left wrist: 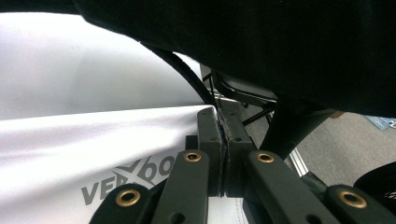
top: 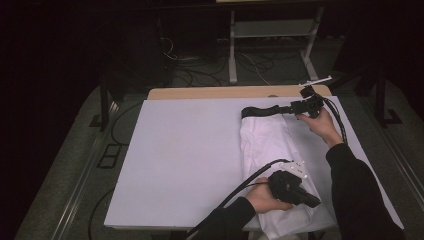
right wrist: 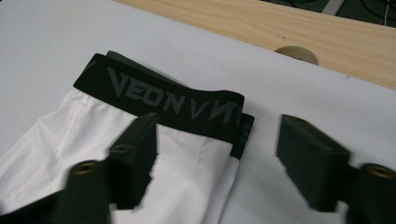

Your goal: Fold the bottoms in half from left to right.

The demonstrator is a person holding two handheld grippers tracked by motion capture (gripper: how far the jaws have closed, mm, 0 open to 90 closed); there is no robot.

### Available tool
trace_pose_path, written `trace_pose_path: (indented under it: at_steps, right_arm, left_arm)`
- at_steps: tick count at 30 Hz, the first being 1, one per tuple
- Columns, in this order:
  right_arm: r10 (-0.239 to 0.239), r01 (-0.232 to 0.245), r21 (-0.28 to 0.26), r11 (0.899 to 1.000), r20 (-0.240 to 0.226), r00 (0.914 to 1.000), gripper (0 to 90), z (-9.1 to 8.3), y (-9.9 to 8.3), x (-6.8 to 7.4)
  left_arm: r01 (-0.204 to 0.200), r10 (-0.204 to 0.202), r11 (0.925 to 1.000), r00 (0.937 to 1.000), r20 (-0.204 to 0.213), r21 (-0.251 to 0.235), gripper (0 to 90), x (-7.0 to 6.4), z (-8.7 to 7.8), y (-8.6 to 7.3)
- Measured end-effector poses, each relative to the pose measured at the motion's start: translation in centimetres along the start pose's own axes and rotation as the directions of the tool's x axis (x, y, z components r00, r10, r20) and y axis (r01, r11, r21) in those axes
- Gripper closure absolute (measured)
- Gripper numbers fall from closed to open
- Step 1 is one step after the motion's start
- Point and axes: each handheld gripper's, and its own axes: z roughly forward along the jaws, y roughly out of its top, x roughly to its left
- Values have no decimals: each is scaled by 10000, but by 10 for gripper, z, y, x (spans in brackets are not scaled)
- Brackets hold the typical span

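Left gripper [top: 311, 201] fingers pinched tight on white garment's [top: 267, 150] near hem; right gripper [right wrist: 219, 163] fingers wide apart, empty, at its black waistband [right wrist: 161, 100] on the counter [top: 185, 150].

Both forearms wear long black sleeves [top: 350, 185] reaching the wrists. Each hand carries a matte black two-jaw gripper: left gripper [top: 316, 202], right gripper [top: 280, 110]. A black cable [top: 240, 187] trails from the left unit along the forearm; another black cable [top: 341, 122] loops from the right unit. White marker fittings [top: 296, 165] sit on top of the left body; a white bar [top: 316, 80] tops the right. Black linkage arms [left wrist: 187, 186] pivot on brass-coloured rivets [left wrist: 128, 197], and the jaw blocks are rectangular
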Motion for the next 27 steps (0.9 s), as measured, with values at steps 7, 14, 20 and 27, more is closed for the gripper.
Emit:
trace_pose_path:
  at_steps: [7,14,20,27]
  right_arm:
    - [-60,59,-48,10000,-295,9995,18,-9,-4,4]
    - [45,-61,-296,9995,-533,9986,0,-18,-10,8]
    - [51,-77,-493,9988,-537,9985,0,-29,-16,12]
    - [90,-130,-673,9976,-596,9982,0,-38,-21,11]
  left_arm:
    - [-34,34,9999,10000,-4,99,877,0,3,1]
    - [-69,70,9996,10000,-46,257,878,2,8,5]
    - [-23,29,9975,10000,-84,709,876,2,15,7]
    - [110,-101,9938,9999,-90,1111,873,5,23,7]
